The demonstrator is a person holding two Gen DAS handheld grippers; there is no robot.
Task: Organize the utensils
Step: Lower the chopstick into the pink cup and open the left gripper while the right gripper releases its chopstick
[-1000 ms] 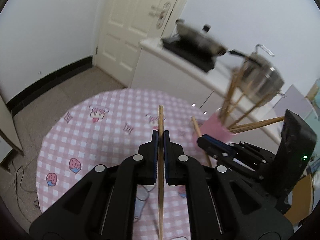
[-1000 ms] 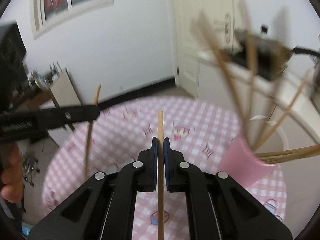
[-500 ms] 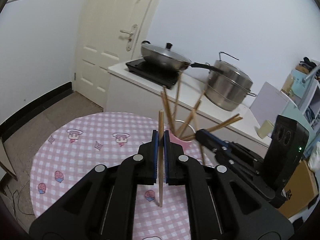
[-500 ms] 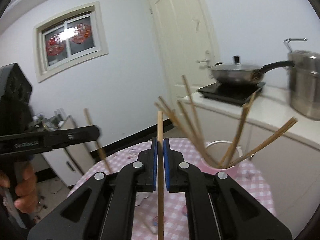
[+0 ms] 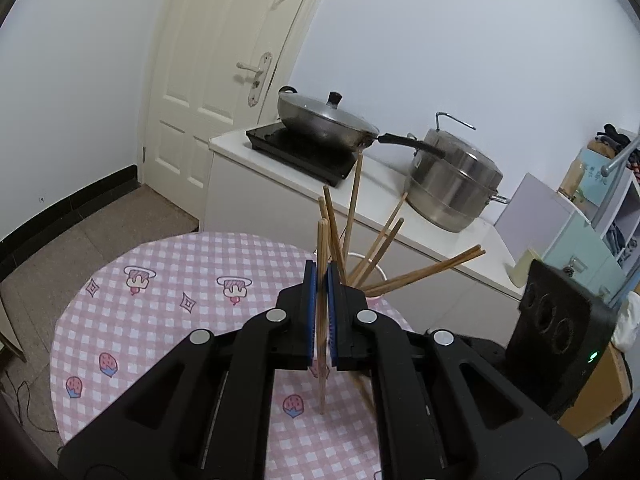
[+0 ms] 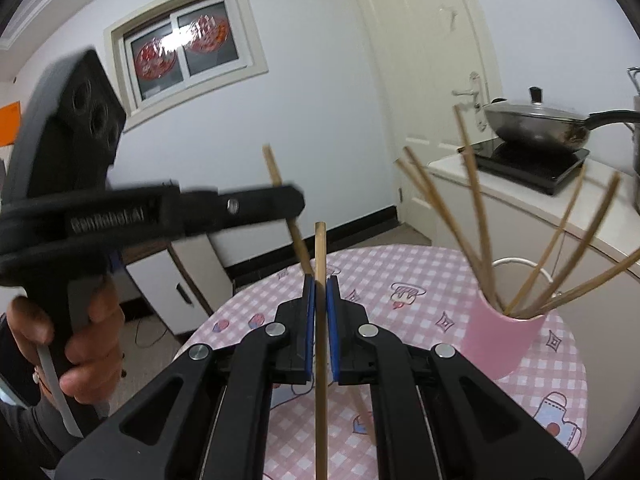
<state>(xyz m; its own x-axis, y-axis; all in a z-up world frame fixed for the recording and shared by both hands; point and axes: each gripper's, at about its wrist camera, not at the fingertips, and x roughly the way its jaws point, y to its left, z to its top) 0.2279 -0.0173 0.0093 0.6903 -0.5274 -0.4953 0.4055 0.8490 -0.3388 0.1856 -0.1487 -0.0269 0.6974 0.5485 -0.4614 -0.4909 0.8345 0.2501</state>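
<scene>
left wrist view: the left gripper [image 5: 322,276] has its blue fingers [image 5: 310,280] pressed tight on one chopstick [image 5: 321,248]. the stick stands straight up, and its low end hangs over the pink checked table [image 5: 168,304]. just past the fingers is a cup [image 5: 374,266] full of more chopsticks [image 5: 380,240] that fan out. only the white rim of the cup shows here. behind the table is a white counter [image 5: 384,196] with a pan [image 5: 324,124] and a big steel pot [image 5: 452,184]. the right tool's black body [image 5: 560,336] sits low on the right side.

right wrist view: the right gripper [image 6: 321,282] also has its fingers [image 6: 309,292] shut tight on one stick [image 6: 320,320], held straight up. the pink cup [image 6: 504,344] stands on the table [image 6: 420,276] off to the right, near the fingers but not touching them. the left gripper [image 6: 296,200] reaches in from the left with its own stick [image 6: 288,212] tilted, and a hand [image 6: 68,336] holds its handle.
</scene>
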